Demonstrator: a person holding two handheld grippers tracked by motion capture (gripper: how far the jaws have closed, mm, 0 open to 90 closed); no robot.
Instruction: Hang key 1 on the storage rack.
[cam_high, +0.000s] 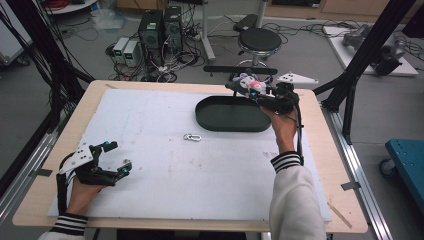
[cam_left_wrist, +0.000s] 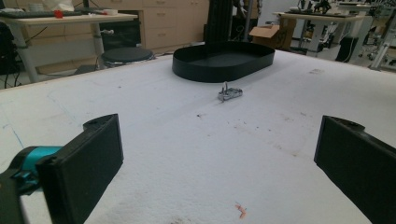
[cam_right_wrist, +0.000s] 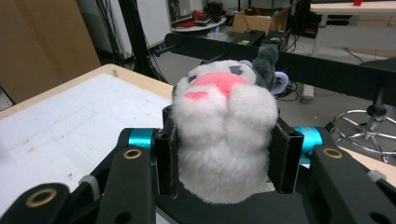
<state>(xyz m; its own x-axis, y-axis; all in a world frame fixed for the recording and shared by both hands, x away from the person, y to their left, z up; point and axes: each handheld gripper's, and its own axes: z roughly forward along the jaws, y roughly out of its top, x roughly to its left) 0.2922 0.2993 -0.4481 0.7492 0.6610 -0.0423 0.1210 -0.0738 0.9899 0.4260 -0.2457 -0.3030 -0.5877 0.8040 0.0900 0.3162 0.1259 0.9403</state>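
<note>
My right gripper is shut on a white plush toy with a pink snout and grey ears, held in the air above the far rim of the black oval tray. In the right gripper view the plush toy bulges between the two pads, squeezed from both sides. My left gripper rests low at the near left of the white mat, open, with nothing between its jaws. A small metal carabiner lies on the mat just in front of the tray; the left gripper view shows the carabiner ahead, before the tray.
A white mat covers most of the wooden table. Black frame posts stand at both far corners. A black stool and computer towers sit on the floor beyond the far edge.
</note>
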